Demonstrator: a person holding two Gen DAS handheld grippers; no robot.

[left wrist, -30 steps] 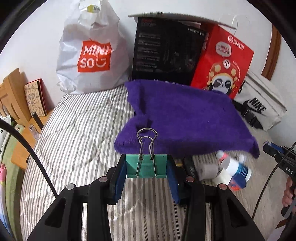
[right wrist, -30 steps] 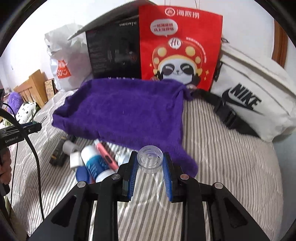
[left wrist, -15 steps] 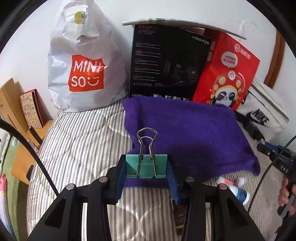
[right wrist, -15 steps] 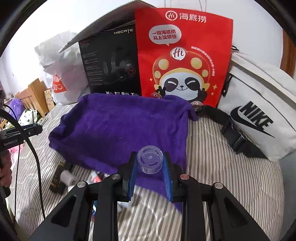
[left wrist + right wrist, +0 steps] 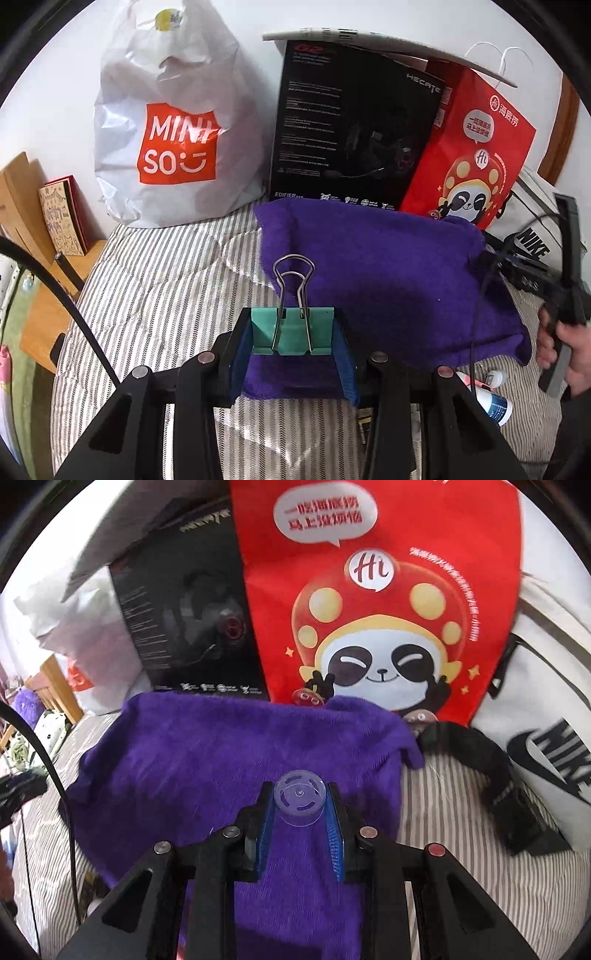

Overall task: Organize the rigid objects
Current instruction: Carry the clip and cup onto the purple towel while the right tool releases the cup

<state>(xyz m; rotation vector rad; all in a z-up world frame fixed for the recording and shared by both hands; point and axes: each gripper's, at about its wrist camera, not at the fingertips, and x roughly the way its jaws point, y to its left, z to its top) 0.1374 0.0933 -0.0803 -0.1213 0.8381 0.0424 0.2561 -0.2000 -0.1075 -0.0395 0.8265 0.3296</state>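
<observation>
My left gripper (image 5: 291, 332) is shut on a green binder clip (image 5: 291, 330) whose wire handles stand upright; it hangs over the near left edge of a purple towel (image 5: 388, 266) spread on the striped bed. In the right wrist view my right gripper (image 5: 300, 805) is shut on a clear round plastic cap (image 5: 300, 799) above the purple towel (image 5: 221, 757). A white and blue bottle (image 5: 493, 404) and a pink pen (image 5: 466, 382) lie at the towel's near right corner. The other handheld gripper (image 5: 554, 291) shows at the right edge of the left wrist view.
Against the wall stand a white Miniso bag (image 5: 173, 129), a black headset box (image 5: 351, 129), a red panda bag (image 5: 376, 602) and a white Nike bag (image 5: 546, 709) with a black strap (image 5: 491, 775). A wooden bedside shelf (image 5: 48, 306) is at the left.
Both grippers moved forward over the bed toward the towel and the wall; the right one travelled farther and now hovers above the towel. The small items slid out of the right view.
</observation>
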